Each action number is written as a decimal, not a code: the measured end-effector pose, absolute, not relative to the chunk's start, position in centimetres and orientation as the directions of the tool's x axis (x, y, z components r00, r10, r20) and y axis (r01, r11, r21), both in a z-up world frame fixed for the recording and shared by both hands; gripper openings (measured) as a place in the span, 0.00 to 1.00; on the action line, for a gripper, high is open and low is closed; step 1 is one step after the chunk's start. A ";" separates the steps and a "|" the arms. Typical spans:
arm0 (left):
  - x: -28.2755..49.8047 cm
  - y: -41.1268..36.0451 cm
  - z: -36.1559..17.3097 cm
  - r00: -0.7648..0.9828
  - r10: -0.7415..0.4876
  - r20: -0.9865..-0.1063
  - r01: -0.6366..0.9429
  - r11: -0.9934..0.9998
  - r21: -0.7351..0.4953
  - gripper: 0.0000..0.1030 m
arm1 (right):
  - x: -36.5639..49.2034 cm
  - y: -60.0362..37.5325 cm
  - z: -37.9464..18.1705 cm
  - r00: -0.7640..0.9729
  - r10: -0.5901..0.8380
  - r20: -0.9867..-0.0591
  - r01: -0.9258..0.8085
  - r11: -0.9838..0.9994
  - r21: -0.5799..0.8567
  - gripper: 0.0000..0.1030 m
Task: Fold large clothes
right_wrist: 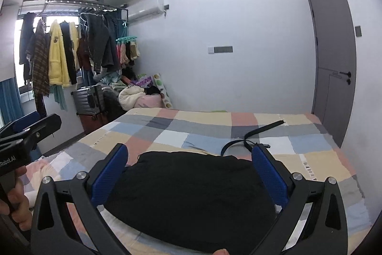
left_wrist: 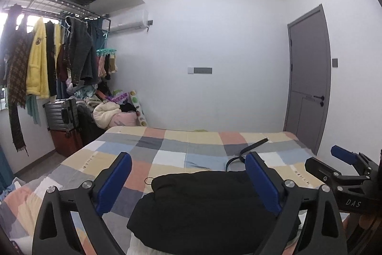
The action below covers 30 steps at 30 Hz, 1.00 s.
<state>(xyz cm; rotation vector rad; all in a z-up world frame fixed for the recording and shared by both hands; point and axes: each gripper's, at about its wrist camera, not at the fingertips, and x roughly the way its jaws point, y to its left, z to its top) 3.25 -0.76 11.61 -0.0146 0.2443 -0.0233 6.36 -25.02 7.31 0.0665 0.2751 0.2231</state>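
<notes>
A bed [left_wrist: 167, 147] covered with a patchwork sheet is seen to fill the lower half of both views, with a loaded clothes rack [left_wrist: 47, 51] and a heap of laundry at its far left corner and a grey door [left_wrist: 308, 78] at the right wall. On the near part of the bed a black garment [right_wrist: 191, 195] is laid as a compact, rounded bundle, its long axis running left to right across both claws' line of sight. A dark belt [right_wrist: 253, 135] is curled on the sheet just beyond the bundle's far right edge.

The left claw [left_wrist: 188, 181] is held wide, nothing gripped, its blue pads flanking the garment, which lies directly ahead and slightly below. The right claw [right_wrist: 191, 173] is likewise spread wide and empty, the bundle being framed between its fingers.

The garment is judged about equally near to both claws, though more of it is covered in the right wrist view. Whether a further fold remains cannot be told; any next grasp would be made forward and down onto the near edge.
</notes>
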 end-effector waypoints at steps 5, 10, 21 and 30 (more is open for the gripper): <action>0.7 -0.1 11.2 0.967 -0.016 -0.255 0.006 0.999 -0.038 0.94 | 3.3 -25.5 7.2 0.944 0.236 -0.233 -0.211 0.969 0.125 1.00; -0.4 0.2 9.8 0.949 -0.044 -0.313 0.025 0.998 -0.064 0.94 | 1.1 -24.7 6.3 0.941 0.233 -0.245 -0.210 0.970 0.119 1.00; 0.6 0.3 4.9 0.904 -0.019 -0.427 -0.004 0.999 -0.051 0.94 | 1.4 -24.1 1.6 0.904 0.230 -0.361 -0.193 0.972 0.138 1.00; 2.2 -0.4 3.5 0.886 -0.046 -0.462 0.023 0.998 -0.054 0.94 | 2.8 -25.2 -0.6 0.882 0.222 -0.416 -0.172 0.973 0.155 1.00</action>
